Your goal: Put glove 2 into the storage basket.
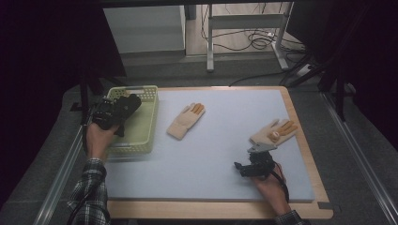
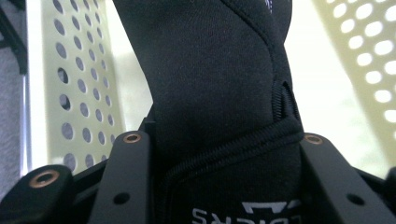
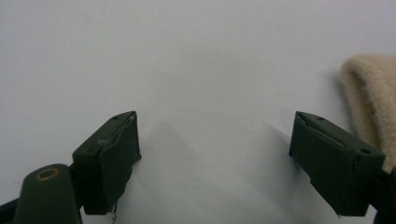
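High view: a black glove sits clamped in the left gripper over the yellow-green perforated basket at left, forearm angled up-right. The right gripper, lower right, rests spread and empty beside a beige glove.

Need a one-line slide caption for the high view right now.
Left gripper holds a black glove over the green basket; right gripper rests open near a beige glove.

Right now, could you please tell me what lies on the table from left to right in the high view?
Pale green perforated plastic basket → cream knitted glove with orange fingertips at centre → matching cream knitted glove at right.
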`<state>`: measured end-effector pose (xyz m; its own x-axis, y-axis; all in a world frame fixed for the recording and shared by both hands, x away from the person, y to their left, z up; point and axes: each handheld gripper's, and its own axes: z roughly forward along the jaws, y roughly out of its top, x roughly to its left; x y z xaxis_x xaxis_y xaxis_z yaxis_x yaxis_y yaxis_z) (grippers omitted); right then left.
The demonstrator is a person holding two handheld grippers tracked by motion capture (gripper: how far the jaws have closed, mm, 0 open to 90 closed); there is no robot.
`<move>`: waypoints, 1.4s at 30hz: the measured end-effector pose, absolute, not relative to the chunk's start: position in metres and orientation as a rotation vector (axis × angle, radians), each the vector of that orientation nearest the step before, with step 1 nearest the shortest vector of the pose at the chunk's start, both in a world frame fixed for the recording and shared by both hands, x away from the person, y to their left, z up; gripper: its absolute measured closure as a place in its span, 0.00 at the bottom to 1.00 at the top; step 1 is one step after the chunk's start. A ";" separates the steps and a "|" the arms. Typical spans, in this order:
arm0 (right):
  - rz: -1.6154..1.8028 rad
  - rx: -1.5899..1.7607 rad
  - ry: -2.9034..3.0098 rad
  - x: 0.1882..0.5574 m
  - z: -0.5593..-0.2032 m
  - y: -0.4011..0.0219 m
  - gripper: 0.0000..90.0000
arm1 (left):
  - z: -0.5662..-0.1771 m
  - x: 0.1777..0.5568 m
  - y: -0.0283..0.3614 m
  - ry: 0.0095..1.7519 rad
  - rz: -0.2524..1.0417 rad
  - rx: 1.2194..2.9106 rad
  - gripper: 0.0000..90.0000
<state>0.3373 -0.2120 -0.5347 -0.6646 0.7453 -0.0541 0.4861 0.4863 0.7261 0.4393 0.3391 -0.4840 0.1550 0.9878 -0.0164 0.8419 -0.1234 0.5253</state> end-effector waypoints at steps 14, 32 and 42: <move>0.990 1.030 2.374 0.337 -0.535 -0.212 0.17 | -0.496 0.461 0.343 1.904 0.452 2.153 0.33; 0.989 1.030 2.374 0.337 -0.535 -0.212 0.17 | -0.460 0.438 0.340 1.675 0.390 2.047 0.03; 0.989 1.030 2.374 0.337 -0.535 -0.212 0.17 | -0.457 0.427 0.326 1.534 0.429 2.049 0.01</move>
